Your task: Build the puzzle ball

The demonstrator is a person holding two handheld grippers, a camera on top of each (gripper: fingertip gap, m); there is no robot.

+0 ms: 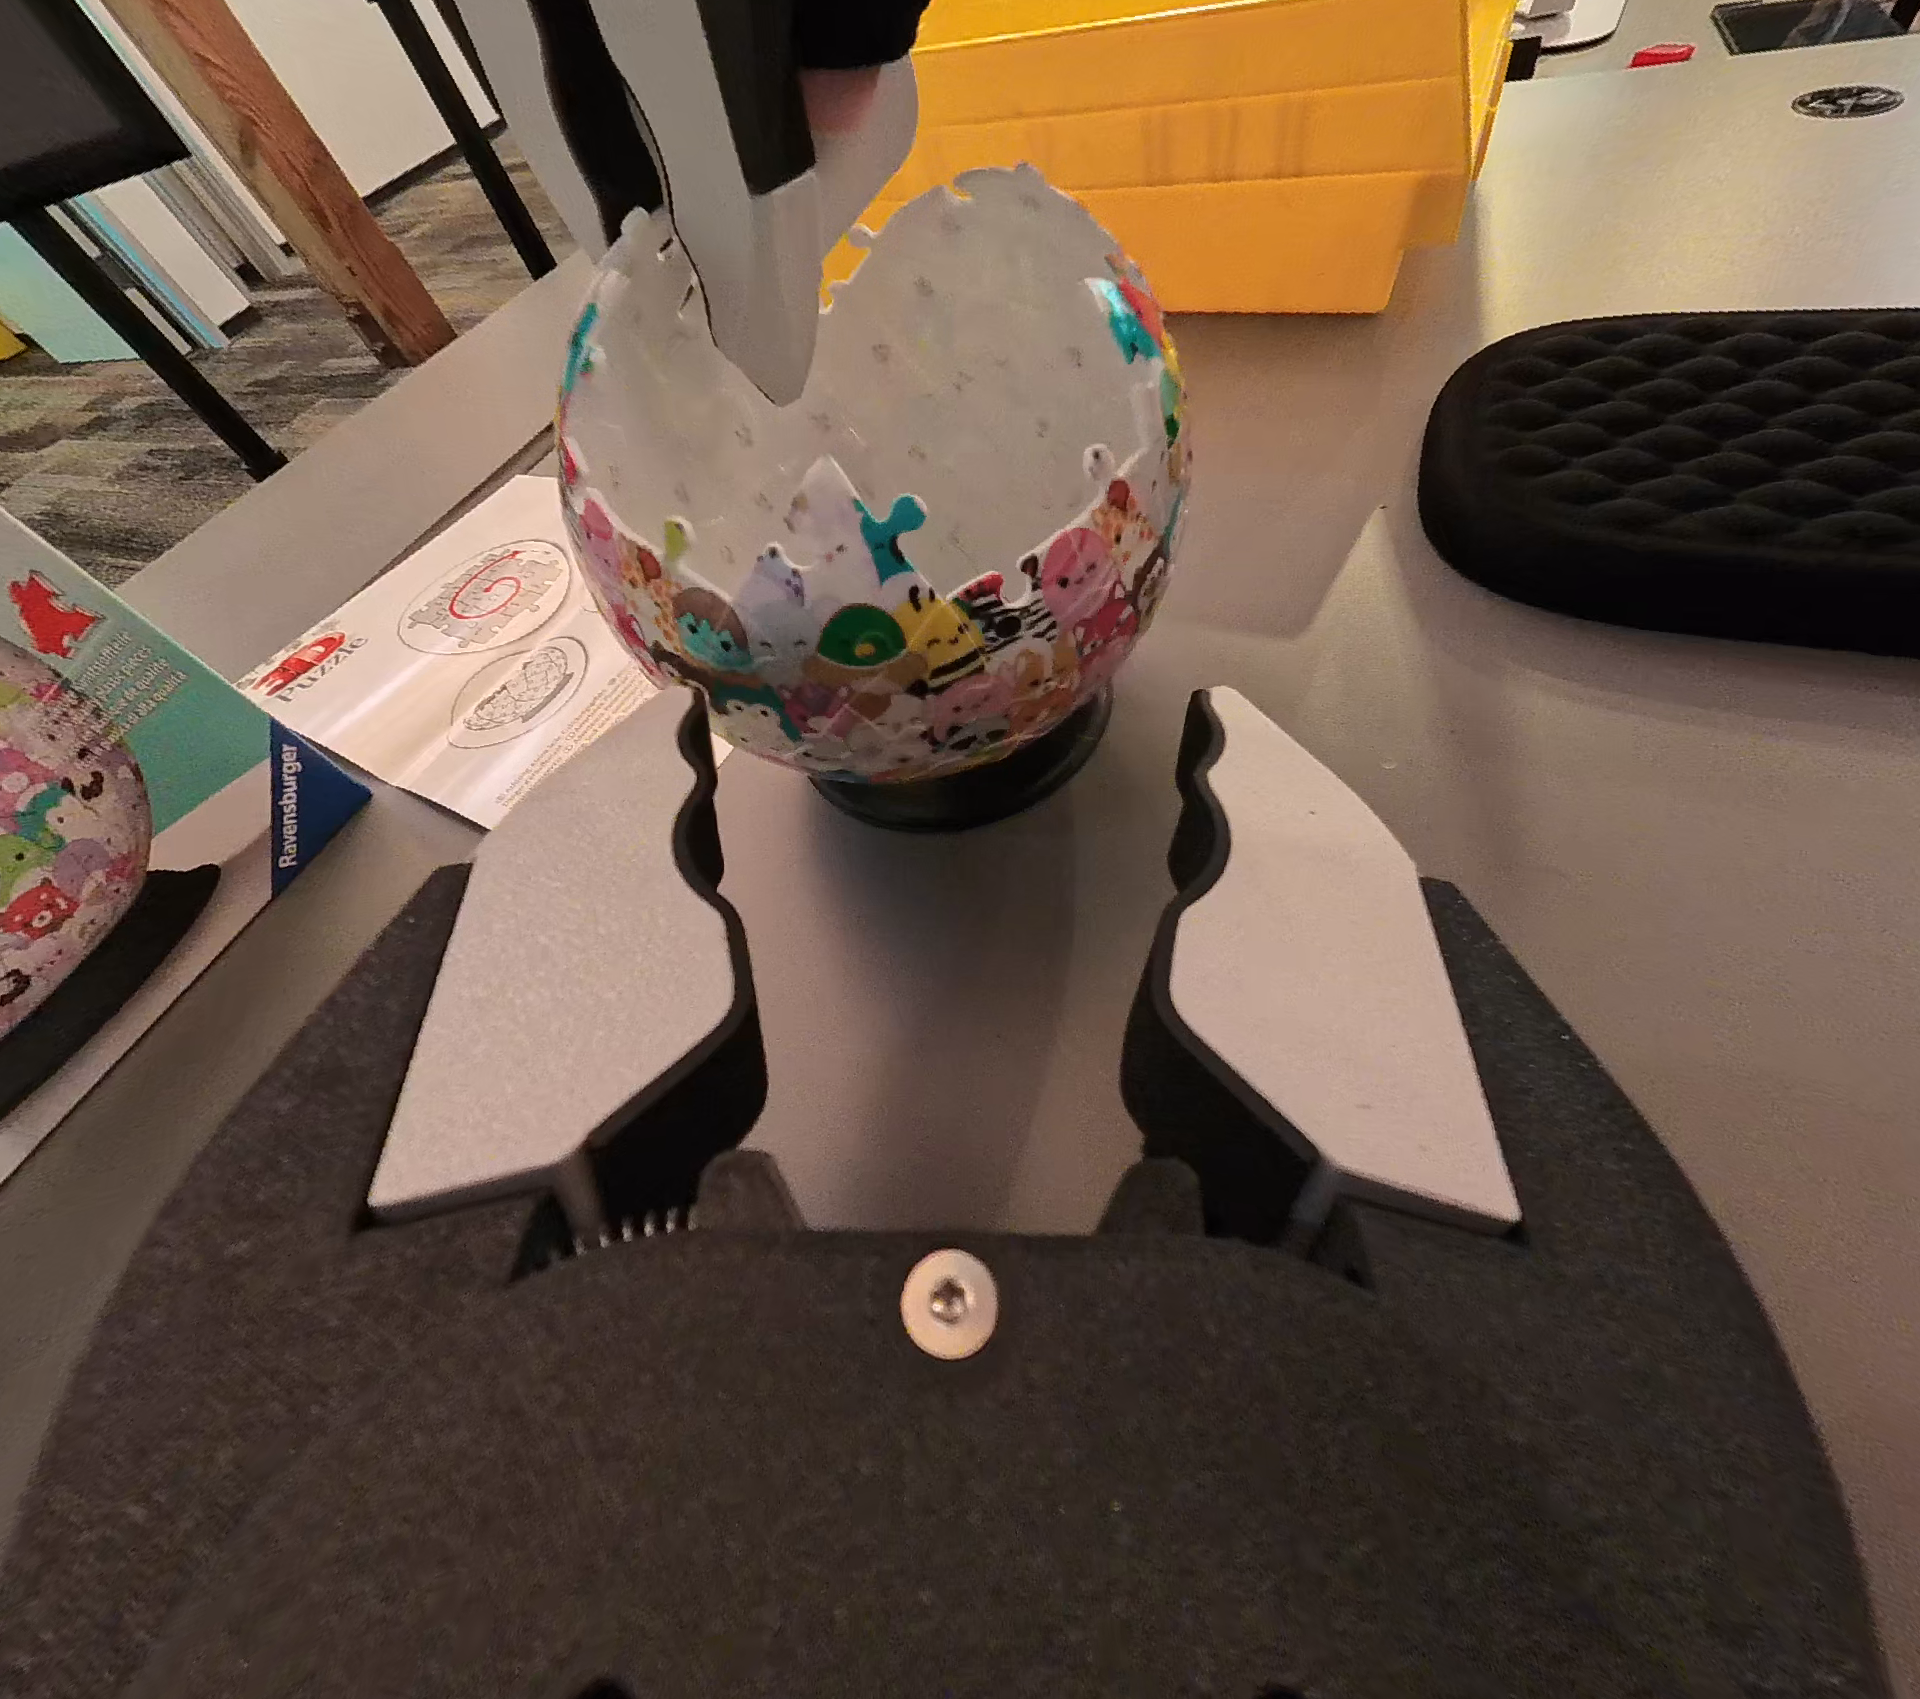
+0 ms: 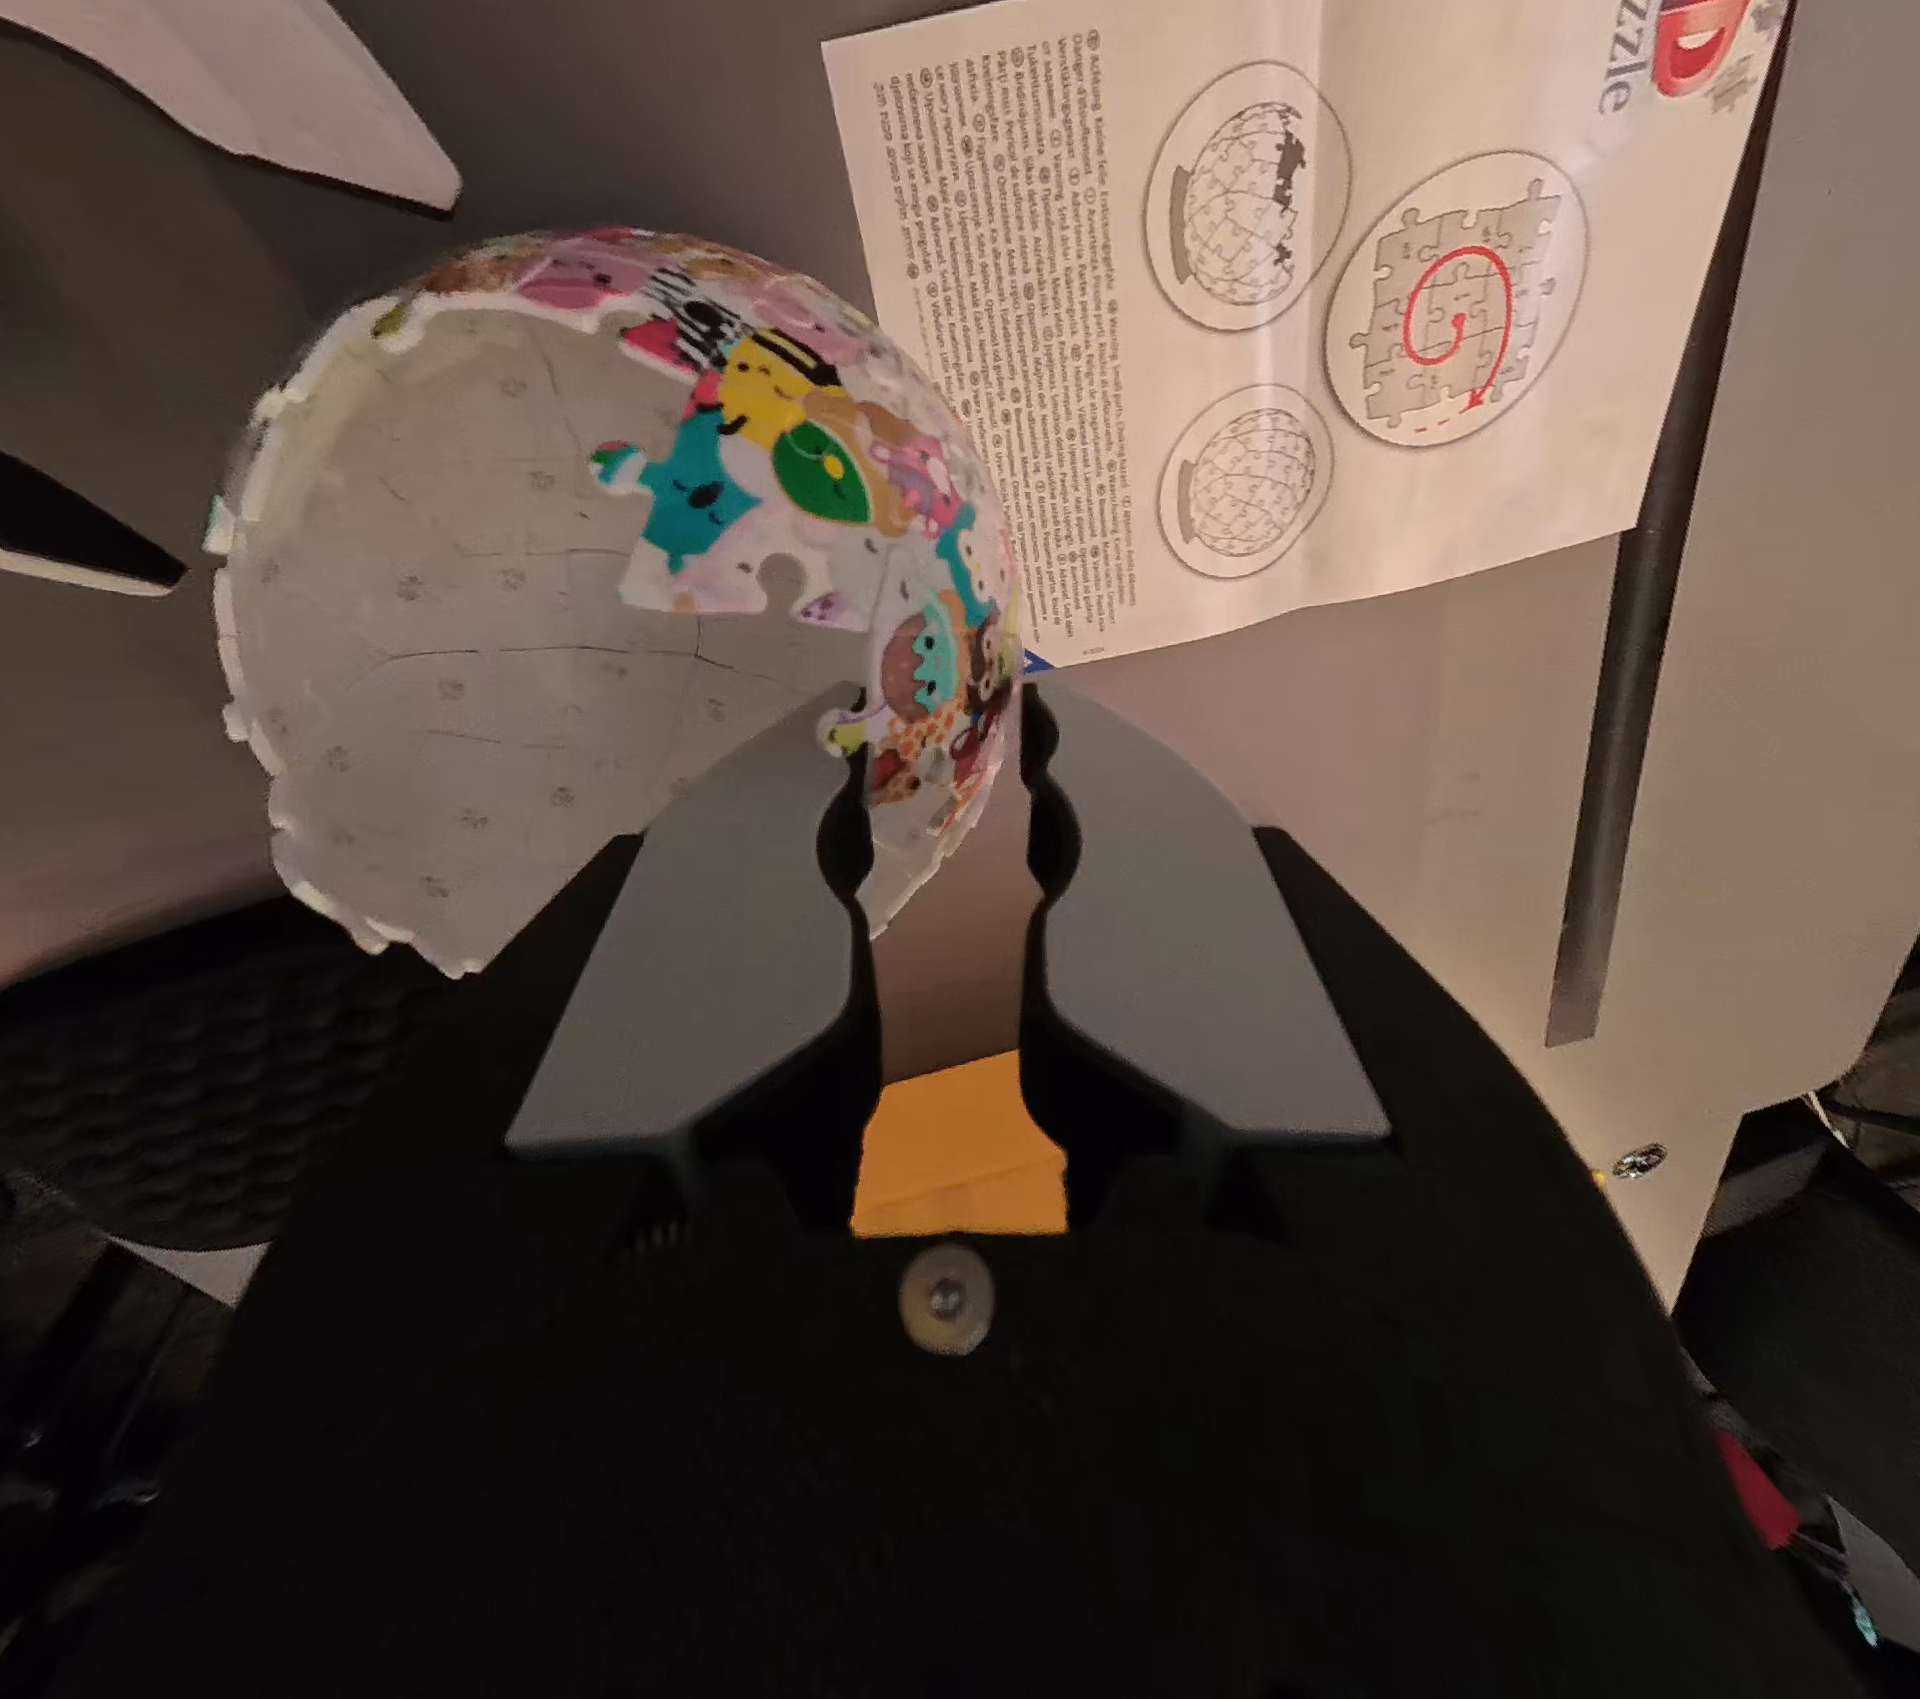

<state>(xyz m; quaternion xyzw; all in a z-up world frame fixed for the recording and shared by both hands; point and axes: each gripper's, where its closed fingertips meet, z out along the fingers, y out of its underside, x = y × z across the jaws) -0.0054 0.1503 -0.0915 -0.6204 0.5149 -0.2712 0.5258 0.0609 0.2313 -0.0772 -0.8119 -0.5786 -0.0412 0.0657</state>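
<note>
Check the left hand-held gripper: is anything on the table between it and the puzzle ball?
Nothing visible. The left hand-held gripper is open, with only bare table up to the puzzle ball on its black stand. The right hand-held gripper straddles the shell's far rim from above.

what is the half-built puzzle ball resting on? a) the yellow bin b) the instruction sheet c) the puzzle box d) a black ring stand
d: in the left wrist view the puzzle ball sits on a black ring stand on the grey table, apart from the sheet.
</note>
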